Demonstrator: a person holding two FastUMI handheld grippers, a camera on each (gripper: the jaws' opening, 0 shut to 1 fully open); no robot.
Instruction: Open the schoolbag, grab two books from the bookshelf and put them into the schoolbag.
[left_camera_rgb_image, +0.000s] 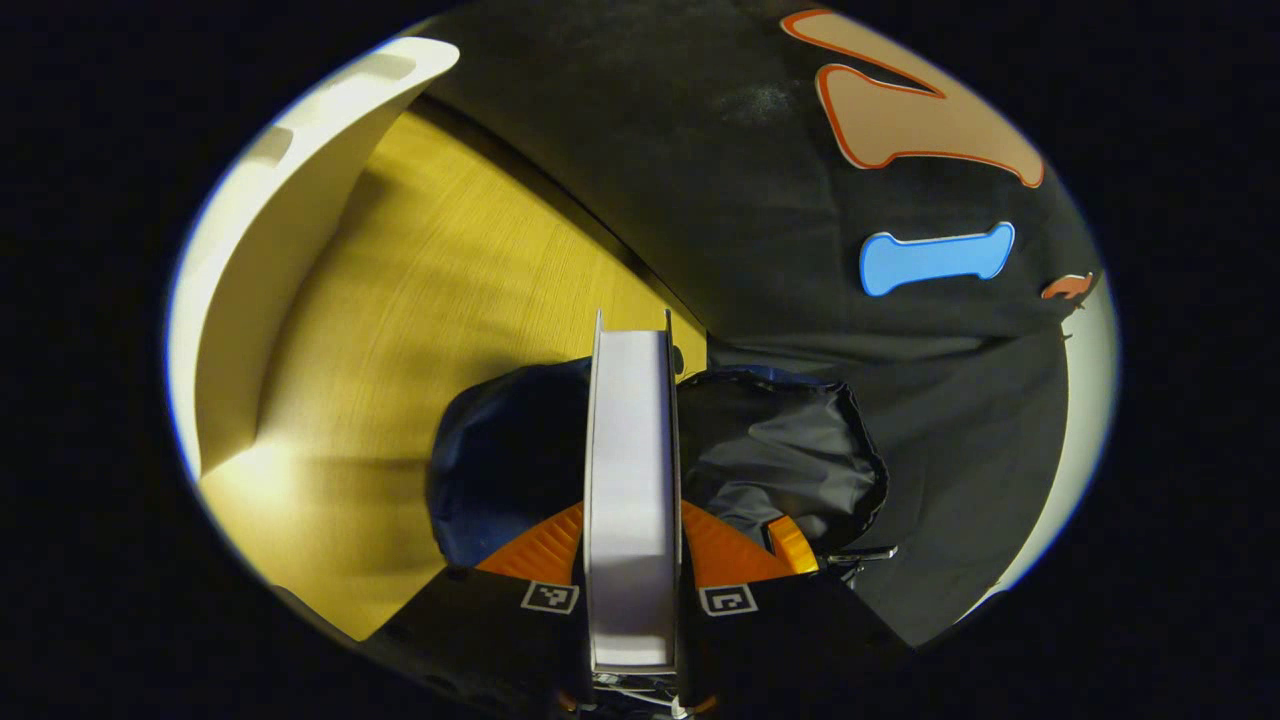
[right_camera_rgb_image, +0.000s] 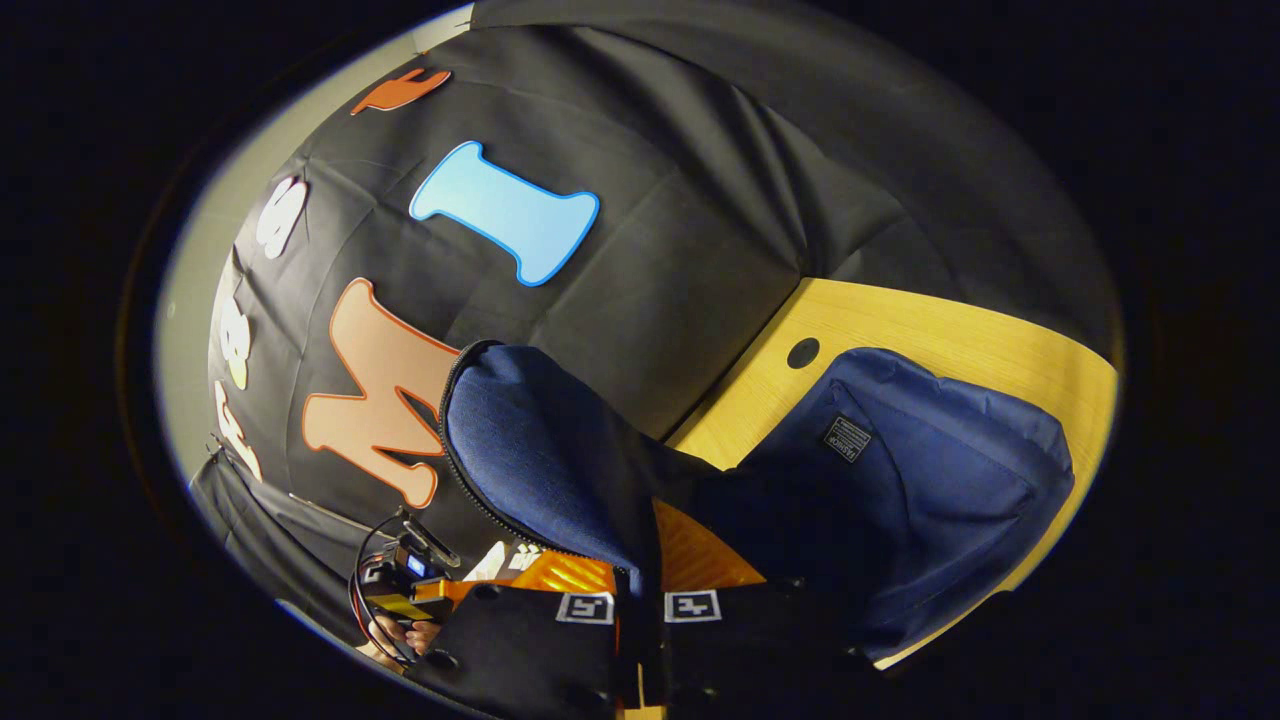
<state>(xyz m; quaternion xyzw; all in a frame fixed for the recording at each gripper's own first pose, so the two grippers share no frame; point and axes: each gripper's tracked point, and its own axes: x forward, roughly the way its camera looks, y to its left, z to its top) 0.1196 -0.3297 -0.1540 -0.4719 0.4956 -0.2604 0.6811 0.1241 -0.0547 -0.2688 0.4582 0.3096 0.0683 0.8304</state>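
Left hand-held gripper (left_camera_rgb_image: 632, 590) is clamping 1 book (left_camera_rgb_image: 632, 470) edge-on above the schoolbag (left_camera_rgb_image: 780, 450) mouth, while the right hand-held gripper (right_camera_rgb_image: 640, 610) is pinching the flap (right_camera_rgb_image: 540, 450) up to keep it open

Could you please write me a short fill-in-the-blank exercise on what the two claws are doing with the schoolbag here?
1. The left claw grips a ____.
2. The right claw pinches the schoolbag's flap and holds it ____.
3. The schoolbag rests on a ____ table.
Missing words: book; up; wooden
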